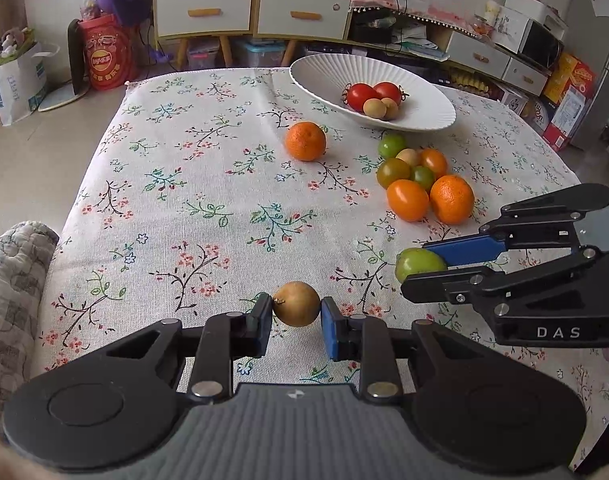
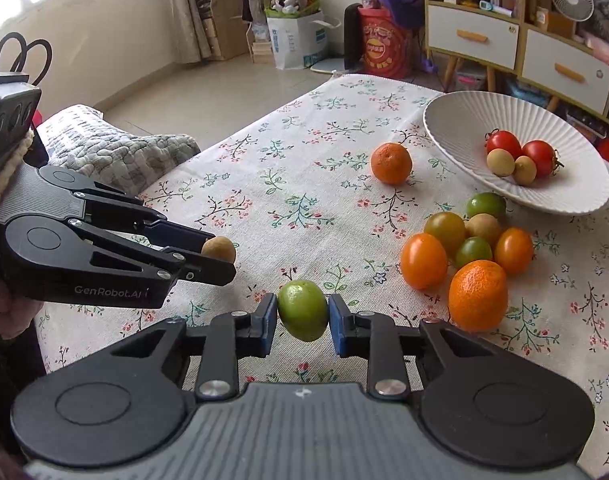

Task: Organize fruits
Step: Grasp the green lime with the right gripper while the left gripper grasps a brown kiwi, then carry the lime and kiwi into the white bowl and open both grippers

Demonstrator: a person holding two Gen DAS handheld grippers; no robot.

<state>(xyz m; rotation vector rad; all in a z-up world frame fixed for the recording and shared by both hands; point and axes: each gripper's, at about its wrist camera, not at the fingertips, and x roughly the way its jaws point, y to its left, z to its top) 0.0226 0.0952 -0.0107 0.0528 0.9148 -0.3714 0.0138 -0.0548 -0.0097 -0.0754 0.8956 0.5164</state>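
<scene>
Left gripper (image 1: 296, 314): blue-padded fingers clamped on a round tan longan (image 1: 297, 304), matte-skinned, with a small stem stub on its left side, held above the floral tablecloth (image 1: 176, 184). Right gripper (image 2: 302, 320): fingers clamped on a smooth green fruit (image 2: 303, 311), slightly oval and held clear of the cloth.

Ahead and to the right of the right gripper lies a tight cluster of loose fruit: a dimpled mandarin (image 2: 478, 295) nearest, a glossy orange tomato (image 2: 423, 260) just beside it, a second orange tomato (image 2: 513, 250), two green fruits (image 2: 473, 251) (image 2: 485, 205), an olive-green tomato (image 2: 445, 231) and a tan longan in the middle (image 2: 483, 229), most of them touching. Farther ahead, apart from the cluster, sits a lone mandarin (image 2: 391, 162). Beyond the cluster, to the far right, a white ribbed bowl (image 2: 460, 120), shallow and oval, holds two red tomatoes (image 2: 503, 143) (image 2: 538, 157) and two pale longans (image 2: 501, 162) (image 2: 524, 170), all touching.

The cluster lies between the right gripper and the bowl. The left gripper enters the right wrist view from the left, level with the right one. A quilted grey cushion (image 2: 116, 152) lies at the table's left edge. The cloth is a coarse weave printed with twigs and small flowers.
</scene>
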